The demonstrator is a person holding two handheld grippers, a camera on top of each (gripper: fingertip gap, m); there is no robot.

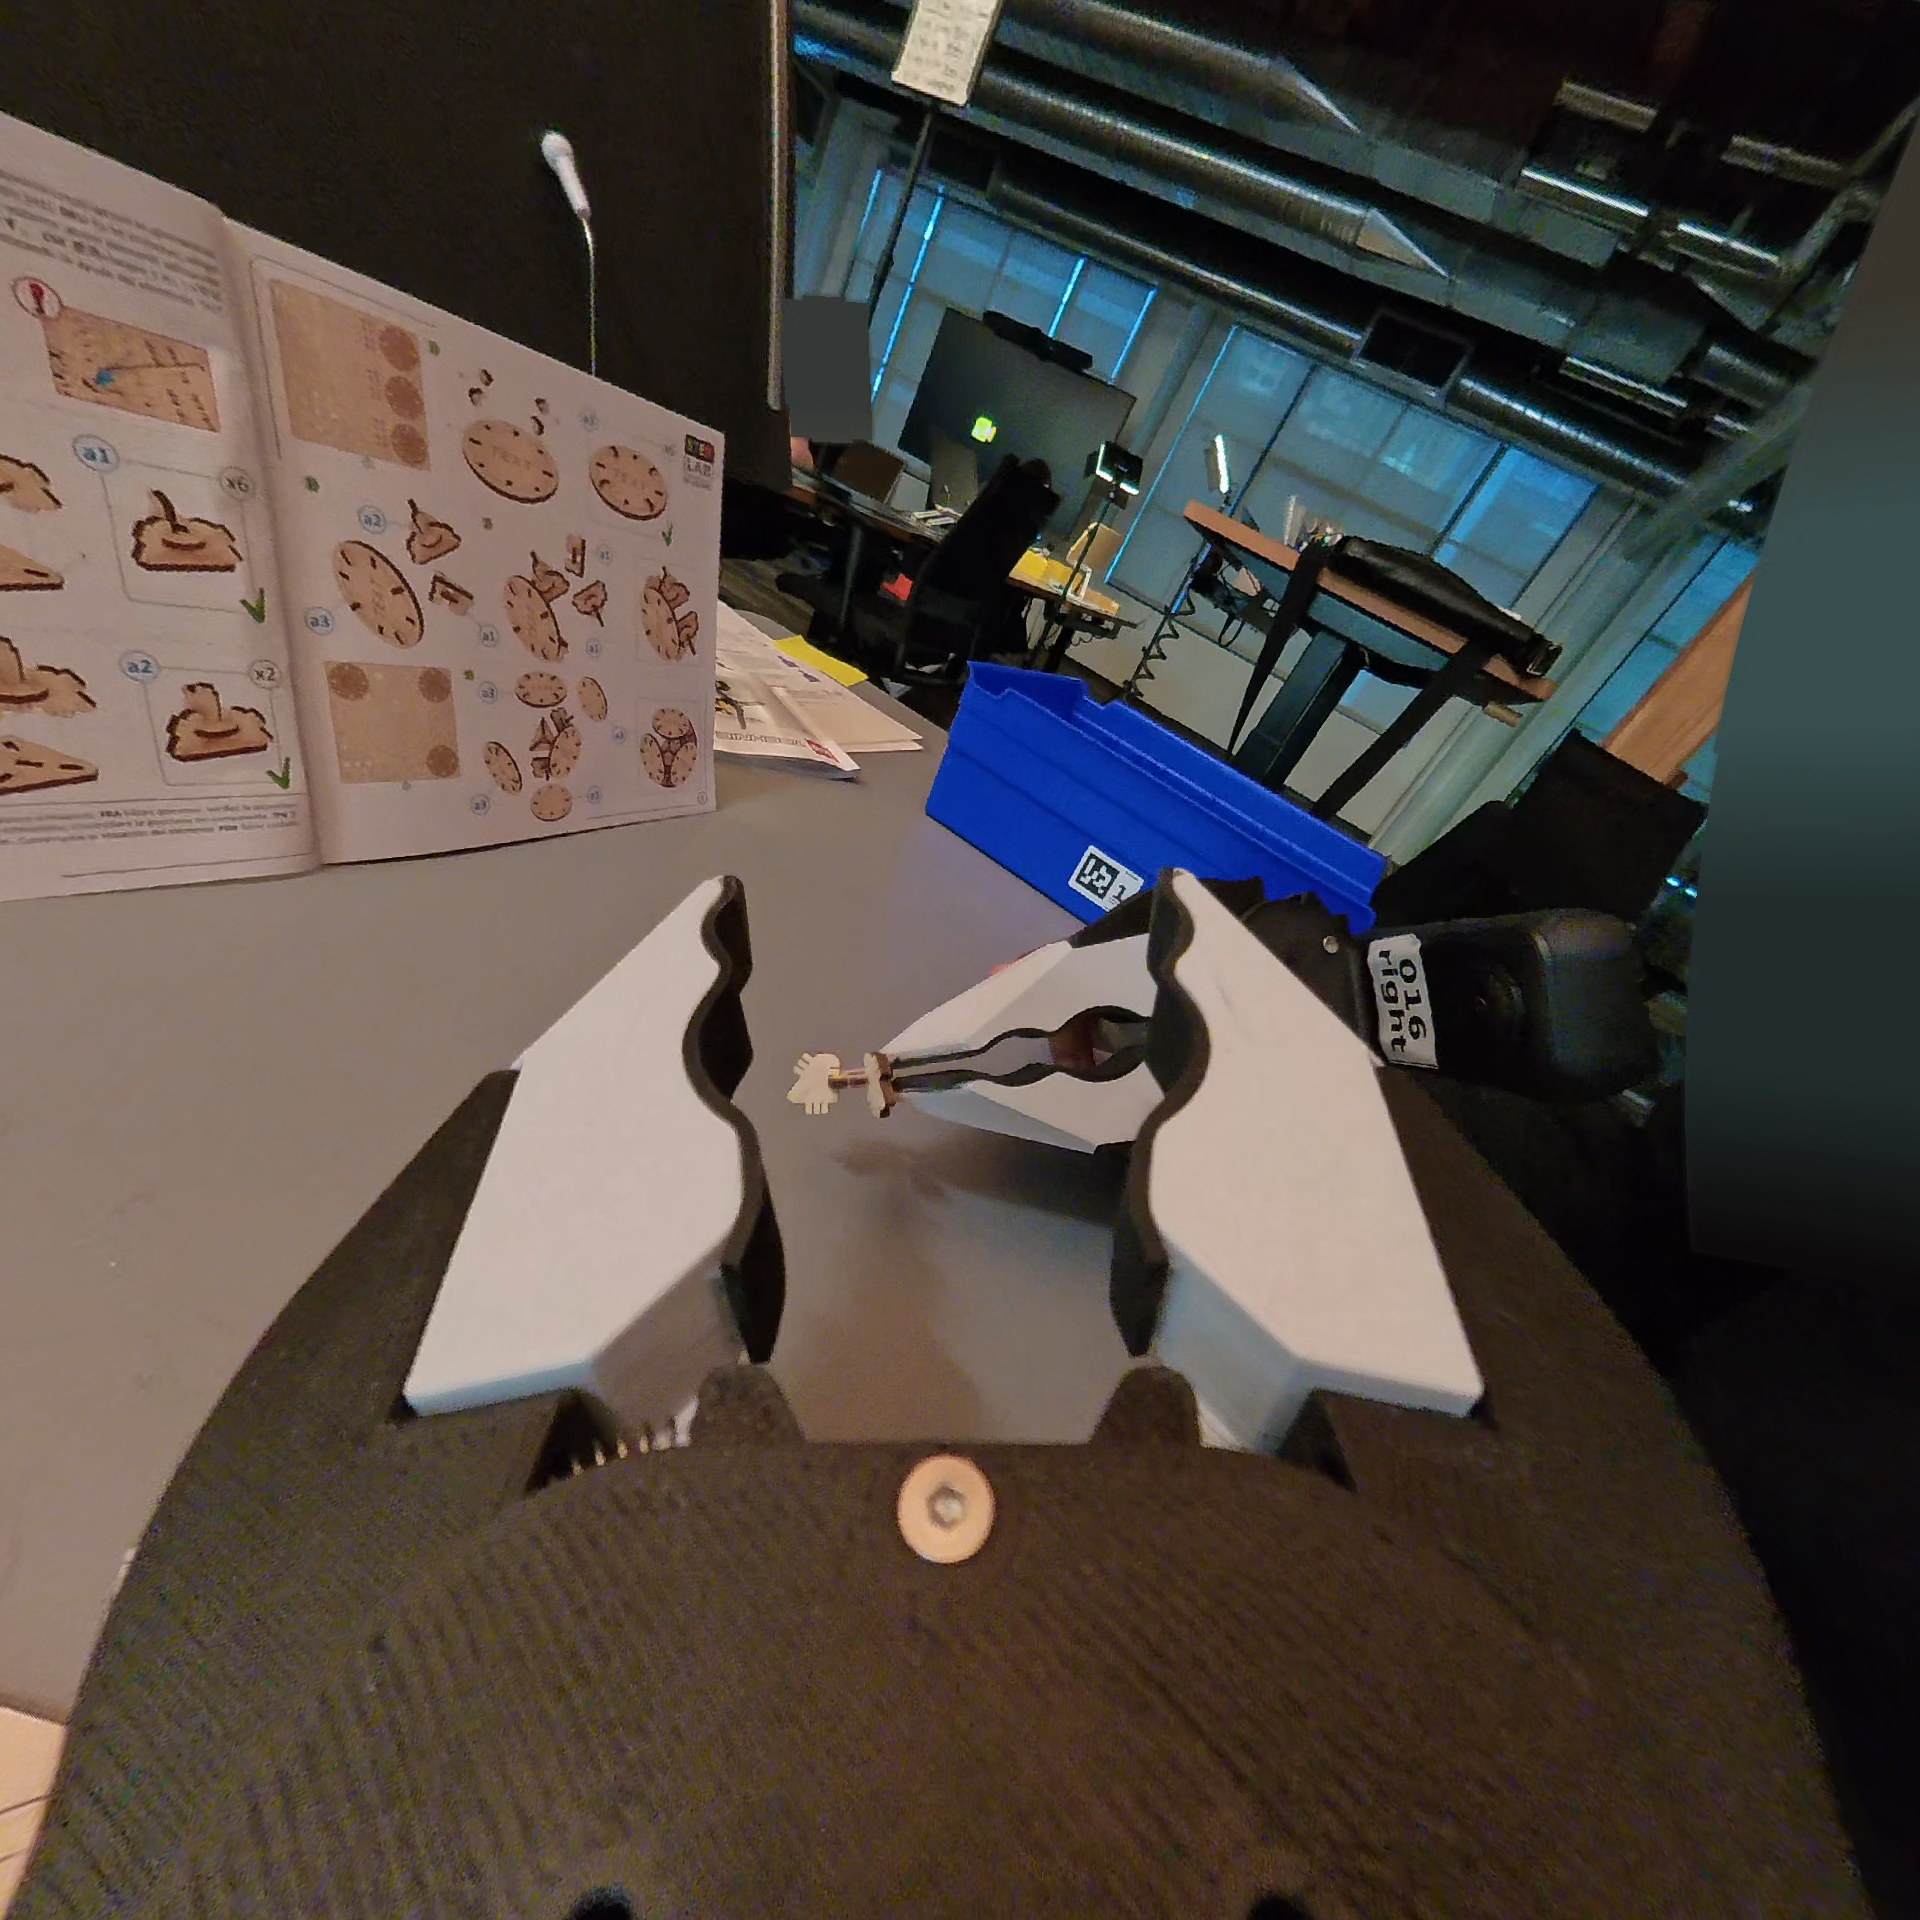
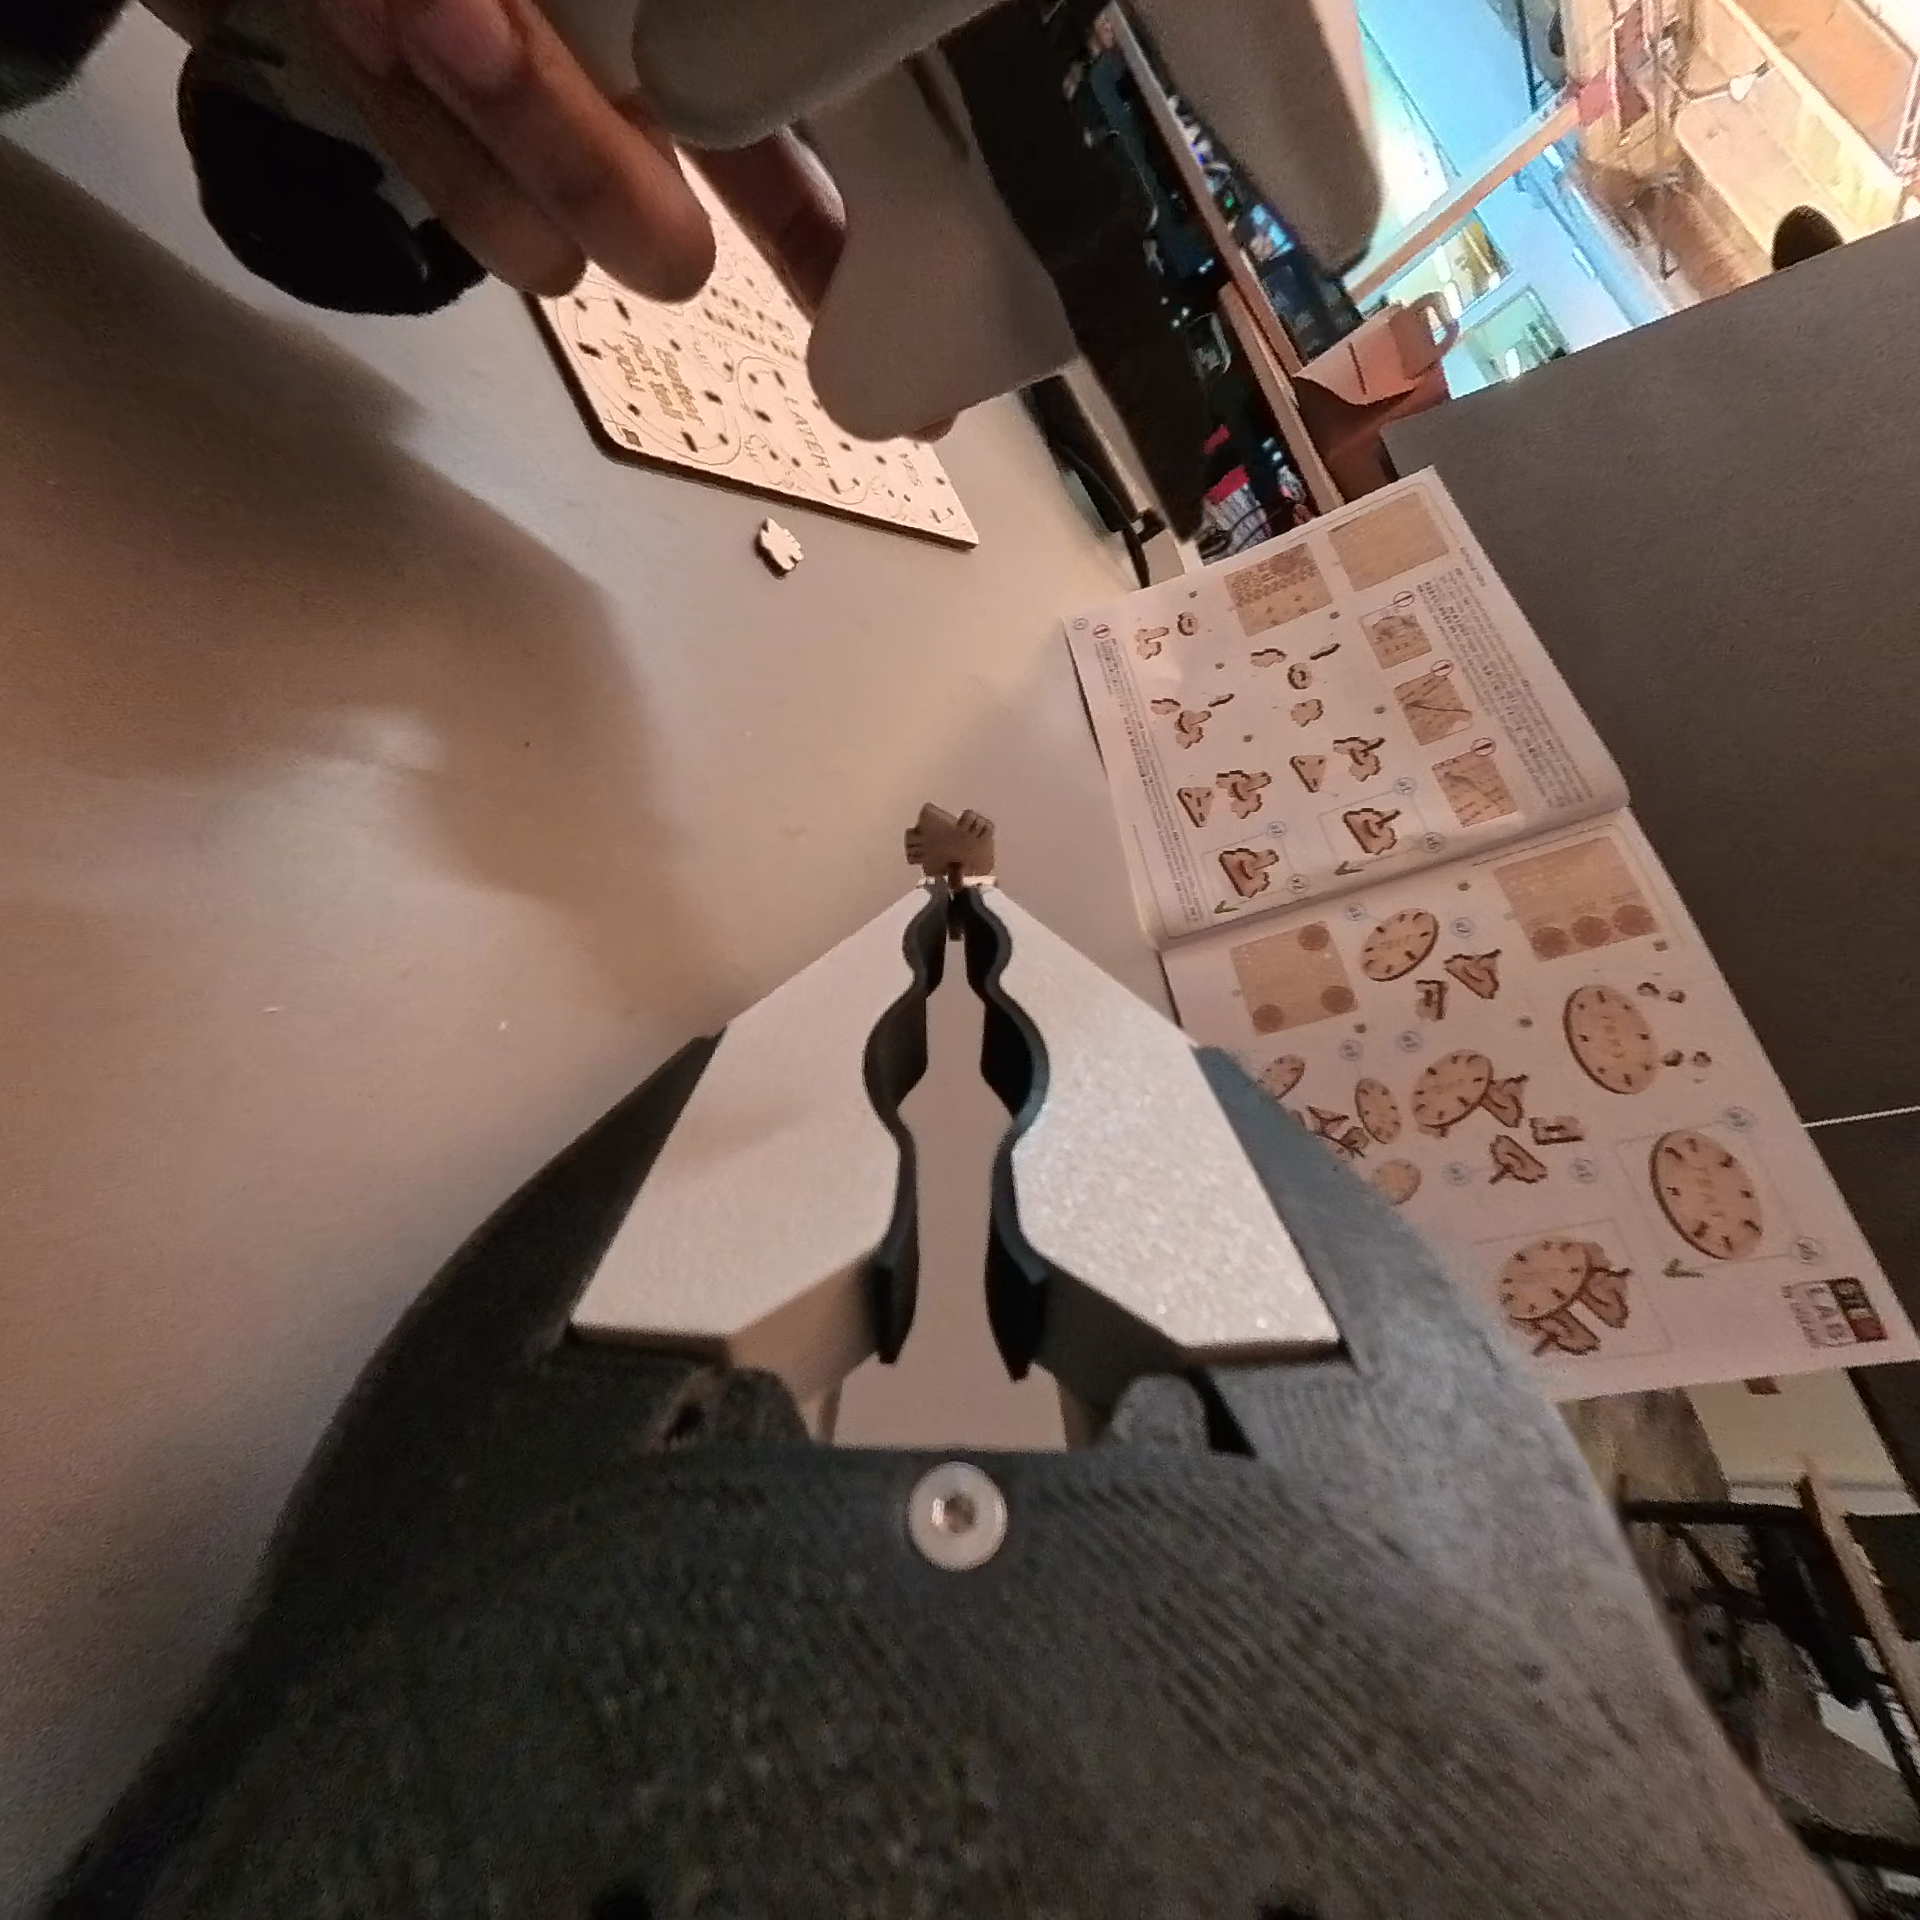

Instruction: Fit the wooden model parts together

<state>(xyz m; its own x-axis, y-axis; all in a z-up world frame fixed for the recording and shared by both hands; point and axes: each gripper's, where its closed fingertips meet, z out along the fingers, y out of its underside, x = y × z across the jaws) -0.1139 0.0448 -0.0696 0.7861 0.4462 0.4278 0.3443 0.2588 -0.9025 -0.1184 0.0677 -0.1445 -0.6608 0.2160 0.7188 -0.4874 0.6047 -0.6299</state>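
Grey and matte, the tabletop (image 1: 260, 1039) fills the lower left of the left wrist view, with a dim open workspace of windows and ceiling ducts behind it at upper right. An open instruction booklet (image 1: 343, 582) leans against a dark panel at left, its pages facing the grippers, probably so the drawings of wooden parts can be read while working; in the right wrist view it runs down the right side of the frame. The right gripper (image 2: 951, 902) is closed tight, its black wavy pads pinching the thin stem of a small wooden piece (image 2: 948, 840), pale laser-cut ply with a lobed, cloud-like head and dark scorched edges. Holding it by the stem leaves the head jutting clear beyond the tips. The left gripper (image 1: 951, 1023) stands wide open with nothing in it, its white faceted fingers (image 1: 613, 1122) on either side of that piece, which sits near the centre of its view (image 1: 840, 1083) without touching either pad. A glossy blue plastic bin (image 1: 1122, 790) bearing a square marker sticker lies behind at centre right. At the top of the right wrist view, a flat wooden sheet (image 2: 769, 447) with cut-out slots lies on the table, a loose little wooden bit (image 2: 779, 542) just beside its edge, and a hand (image 2: 540, 135) shows at upper left.
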